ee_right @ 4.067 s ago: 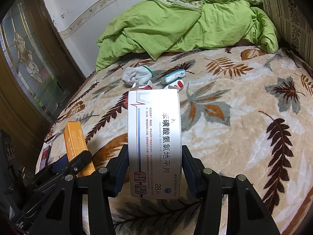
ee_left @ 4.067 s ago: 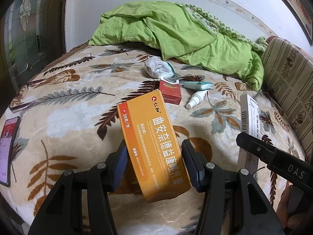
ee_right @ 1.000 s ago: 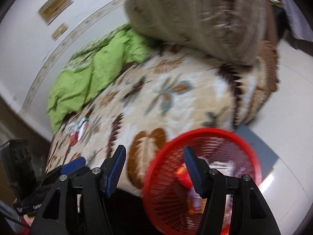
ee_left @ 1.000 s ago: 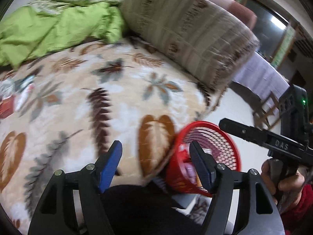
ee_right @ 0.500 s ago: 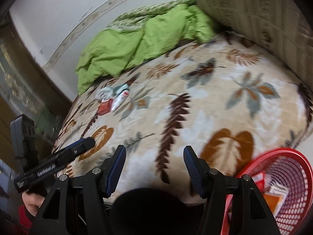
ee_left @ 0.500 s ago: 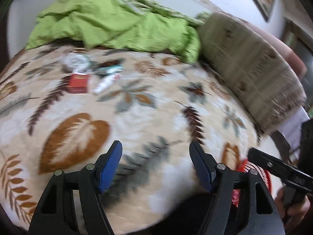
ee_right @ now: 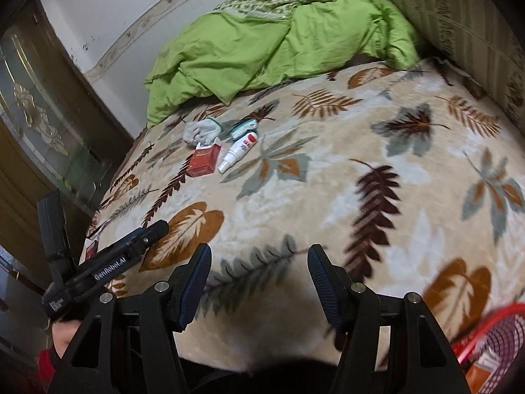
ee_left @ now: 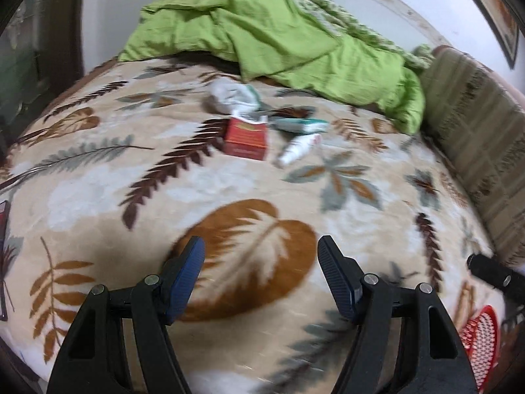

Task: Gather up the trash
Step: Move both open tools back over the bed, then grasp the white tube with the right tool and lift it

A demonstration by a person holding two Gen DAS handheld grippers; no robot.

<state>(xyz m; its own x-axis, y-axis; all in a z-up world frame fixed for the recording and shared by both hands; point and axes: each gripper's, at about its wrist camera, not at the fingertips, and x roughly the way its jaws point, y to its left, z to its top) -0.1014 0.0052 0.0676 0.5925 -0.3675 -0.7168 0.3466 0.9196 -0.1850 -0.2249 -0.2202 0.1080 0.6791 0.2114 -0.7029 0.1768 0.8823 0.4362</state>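
Both the left gripper [ee_left: 261, 256] and right gripper [ee_right: 259, 262] are held angled downward, jaws spread and empty; bare blanket [ee_left: 229, 184] lies ahead, with the red box [ee_left: 246, 138] at 12 o'clock.

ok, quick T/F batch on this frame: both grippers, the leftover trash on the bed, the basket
1. The left gripper holds an orange box. False: its jaws are open and empty.
2. The right gripper is open with nothing between its jaws. True.
3. A red box lies on the blanket beside a white spray bottle. True.
4. The red basket sits on top of the green quilt. False: it is off the bed's near edge, low at the frame's right.
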